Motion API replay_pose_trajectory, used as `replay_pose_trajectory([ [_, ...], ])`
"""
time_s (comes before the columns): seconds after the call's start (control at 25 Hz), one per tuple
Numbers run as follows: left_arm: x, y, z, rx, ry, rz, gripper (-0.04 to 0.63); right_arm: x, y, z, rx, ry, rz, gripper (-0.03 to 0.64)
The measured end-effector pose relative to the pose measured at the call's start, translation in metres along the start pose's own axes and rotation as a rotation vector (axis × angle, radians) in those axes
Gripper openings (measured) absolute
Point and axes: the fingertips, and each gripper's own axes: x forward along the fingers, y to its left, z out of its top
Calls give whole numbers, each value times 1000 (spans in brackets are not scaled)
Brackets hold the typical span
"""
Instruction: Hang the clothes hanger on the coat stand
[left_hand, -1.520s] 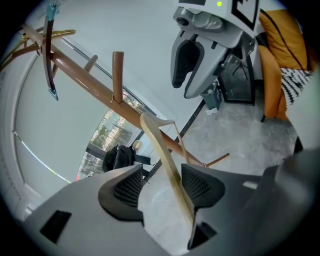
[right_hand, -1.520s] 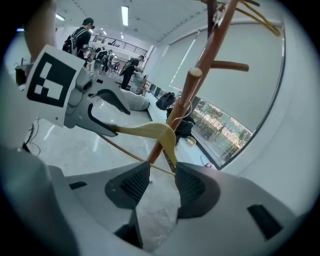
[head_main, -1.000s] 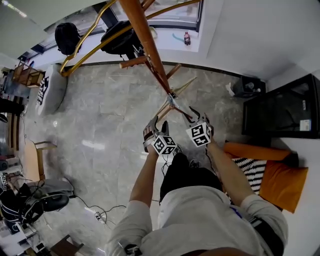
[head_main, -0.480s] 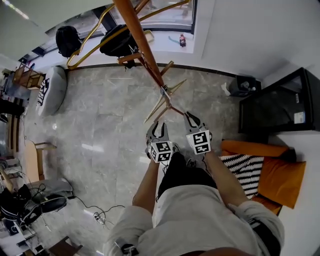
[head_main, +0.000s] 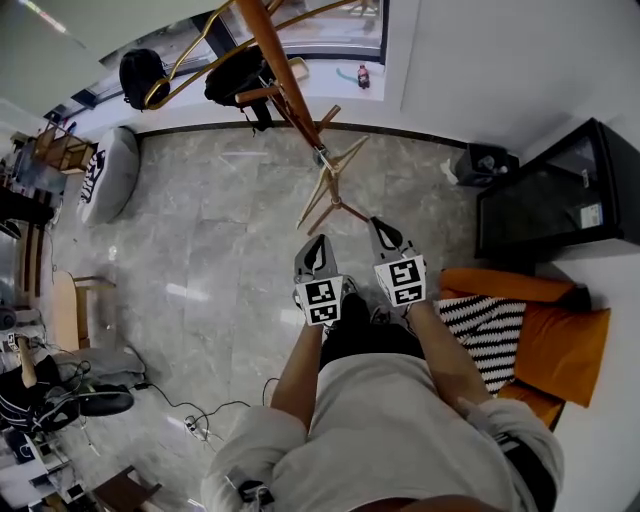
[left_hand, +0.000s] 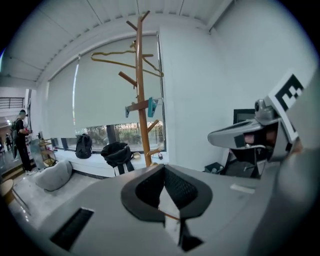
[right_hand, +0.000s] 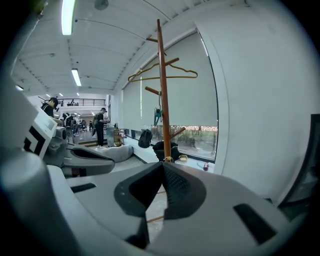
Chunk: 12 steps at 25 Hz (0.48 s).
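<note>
The wooden coat stand (head_main: 285, 85) rises at the top of the head view, its splayed legs (head_main: 330, 190) on the marble floor. A gold wire clothes hanger (head_main: 190, 60) hangs from one of its upper pegs; the same hanger (left_hand: 125, 64) shows high on the pole (left_hand: 140, 100) in the left gripper view, and it (right_hand: 165, 75) also shows on the pole (right_hand: 162, 90) in the right gripper view. My left gripper (head_main: 318, 243) and right gripper (head_main: 381, 228) are held side by side before the person, short of the stand's legs. Both are shut with nothing in them.
Two black bags (head_main: 138, 75) (head_main: 235, 75) and a bottle (head_main: 362, 76) sit on the window ledge behind the stand. A grey beanbag (head_main: 105, 175) lies at the left. At the right stand a black bin (head_main: 480, 162), a black cabinet (head_main: 545, 200) and an orange seat (head_main: 540, 330).
Both grippers went from open to shut. They drew back from the stand's legs toward the person. The hanger stays on the stand.
</note>
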Motion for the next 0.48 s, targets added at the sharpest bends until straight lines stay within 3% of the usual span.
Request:
replay_pose_trajectory([
  [0.48,-83,-16,57,-72,-117,30,9,-82,10,64,-39,-157,-66,5],
])
